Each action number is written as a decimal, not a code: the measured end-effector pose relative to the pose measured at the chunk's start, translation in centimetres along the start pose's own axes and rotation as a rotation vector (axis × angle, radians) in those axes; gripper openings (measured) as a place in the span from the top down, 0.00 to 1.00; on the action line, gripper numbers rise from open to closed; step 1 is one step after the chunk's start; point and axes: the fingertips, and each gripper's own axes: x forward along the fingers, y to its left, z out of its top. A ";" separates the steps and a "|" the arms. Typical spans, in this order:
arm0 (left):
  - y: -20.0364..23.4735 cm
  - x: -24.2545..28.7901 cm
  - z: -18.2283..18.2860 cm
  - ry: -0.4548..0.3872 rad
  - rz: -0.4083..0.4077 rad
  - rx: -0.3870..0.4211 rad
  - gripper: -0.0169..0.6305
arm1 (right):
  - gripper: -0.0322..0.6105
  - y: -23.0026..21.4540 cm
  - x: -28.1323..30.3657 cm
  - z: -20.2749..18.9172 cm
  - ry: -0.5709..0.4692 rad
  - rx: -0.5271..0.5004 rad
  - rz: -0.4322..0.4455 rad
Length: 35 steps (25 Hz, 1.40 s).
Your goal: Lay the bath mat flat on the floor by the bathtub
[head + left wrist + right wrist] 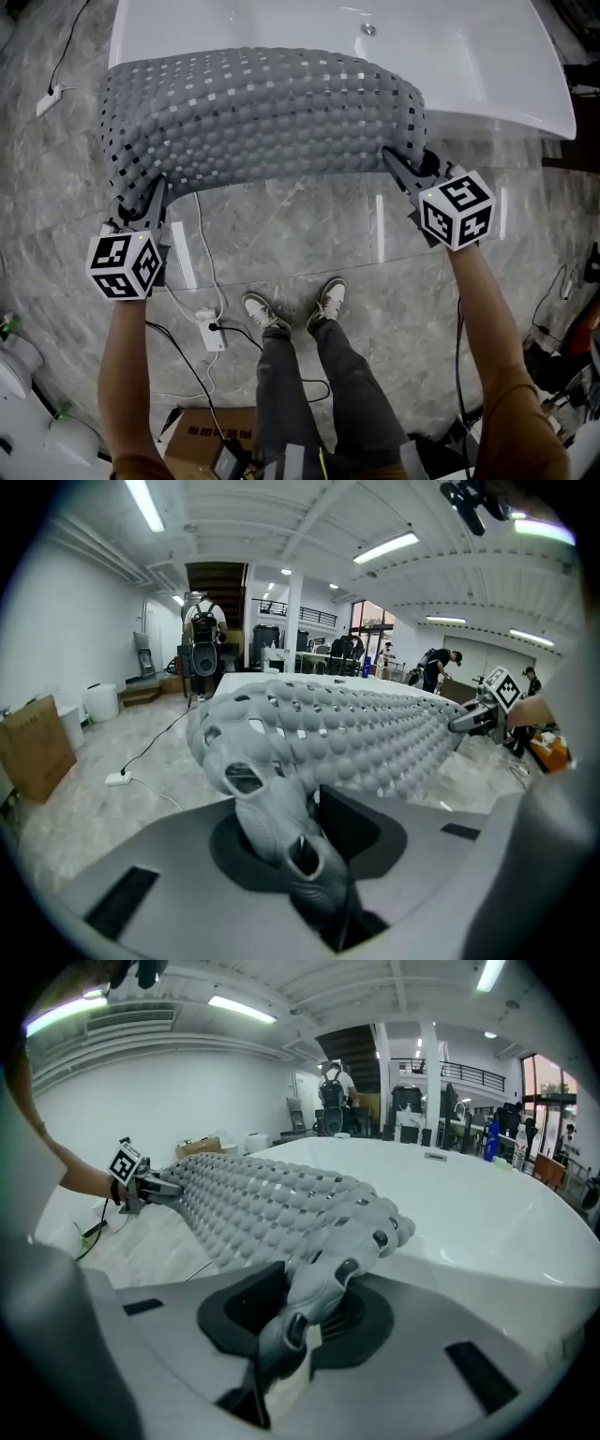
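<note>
Head view, left to right, positions taken from the bathtub [487, 66].

- Off the tub's left end: a white plug block [49, 99] with its cable lies on the grey marble floor [281, 234].
- Left gripper [150, 192]: in front of the tub's left half. Jaws clamped on the left near corner of the bath mat [262, 117]. In its own view the corner is bunched and pinched between the jaws. Its marker cube [125, 264] sits on the side away from the tub.
- Bath mat: grey, bumpy, with small square holes. It is off the floor, stretched in the air between the two grippers along the tub's near side. The span bows upward. Its far edge overlaps the tub's near rim in the head view; contact with the rim cannot be judged.
- On the floor under the mat span, further from the tub: white power strip [211, 330] with cable, then the person's two shoes [262, 312].
- Cardboard box [202, 441] lies further from the tub than the shoes.
- Right gripper [398, 161]: in front of the tub's right half. Jaws clenched on the mat's right near corner; its own view shows the corner folded and squeezed between them. Its marker cube [457, 209] is also on the side away from the tub.
- Tub drain [368, 29] shows inside the tub beyond the mat's right part.
</note>
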 end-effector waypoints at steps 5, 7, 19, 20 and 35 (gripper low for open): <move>-1.1 -1.7 2.2 -0.021 -0.006 0.046 0.84 | 0.82 0.2 -2.0 1.3 -0.057 -0.019 -0.005; -1.5 -2.3 3.1 -0.031 -0.005 0.066 0.85 | 0.83 0.4 -2.8 1.9 -0.077 -0.027 -0.008; -5.7 -8.5 7.8 -0.113 0.051 0.188 0.86 | 0.86 1.8 -11.1 5.5 -0.200 -0.057 -0.035; -6.6 -9.8 8.4 -0.128 0.063 0.198 0.86 | 0.86 2.2 -12.7 5.7 -0.218 -0.064 -0.039; -8.7 -13.6 10.7 -0.197 0.077 0.286 0.86 | 0.88 3.9 -17.4 7.9 -0.293 -0.109 -0.065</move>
